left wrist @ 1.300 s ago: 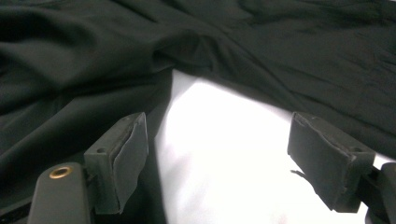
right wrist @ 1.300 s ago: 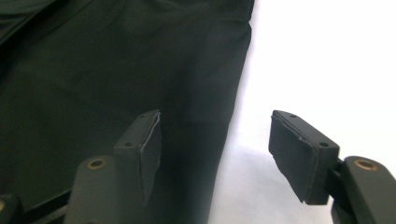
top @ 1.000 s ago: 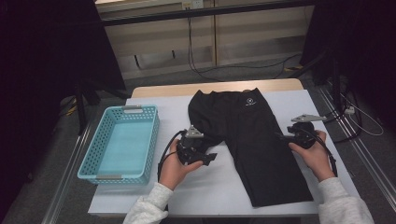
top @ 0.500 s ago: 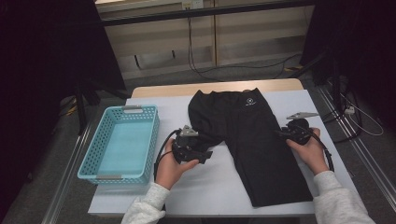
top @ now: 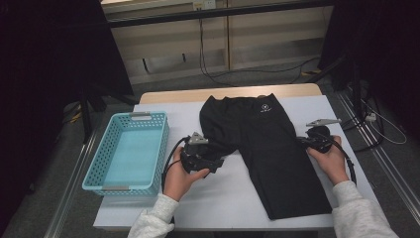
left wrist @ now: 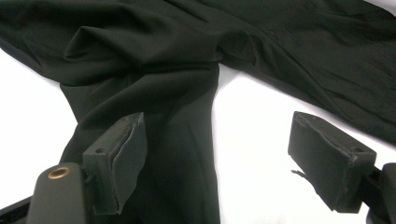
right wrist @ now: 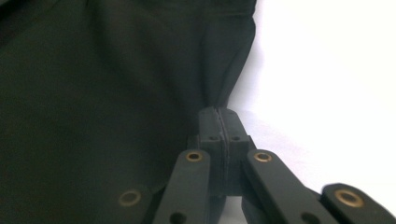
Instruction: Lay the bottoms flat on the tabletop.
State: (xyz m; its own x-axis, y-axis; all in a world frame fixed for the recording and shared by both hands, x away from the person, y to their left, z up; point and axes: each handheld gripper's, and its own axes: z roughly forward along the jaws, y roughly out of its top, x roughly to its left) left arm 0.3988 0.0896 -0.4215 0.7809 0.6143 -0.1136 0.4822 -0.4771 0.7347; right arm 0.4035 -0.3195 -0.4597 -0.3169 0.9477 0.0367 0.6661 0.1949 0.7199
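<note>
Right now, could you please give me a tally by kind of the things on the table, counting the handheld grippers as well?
Black shorts: 1
Light blue basket: 1
Handheld grippers: 2, the left gripper open over one leg, the right gripper shut on the shorts' edge
Total: 4

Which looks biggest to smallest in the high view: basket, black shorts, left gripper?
1. black shorts
2. basket, somewhat smaller in area
3. left gripper, far smaller than both

Lab recording bay, white-topped table [top: 233,208], dark curtains [top: 44,74], loose floor cables [top: 257,72]
</note>
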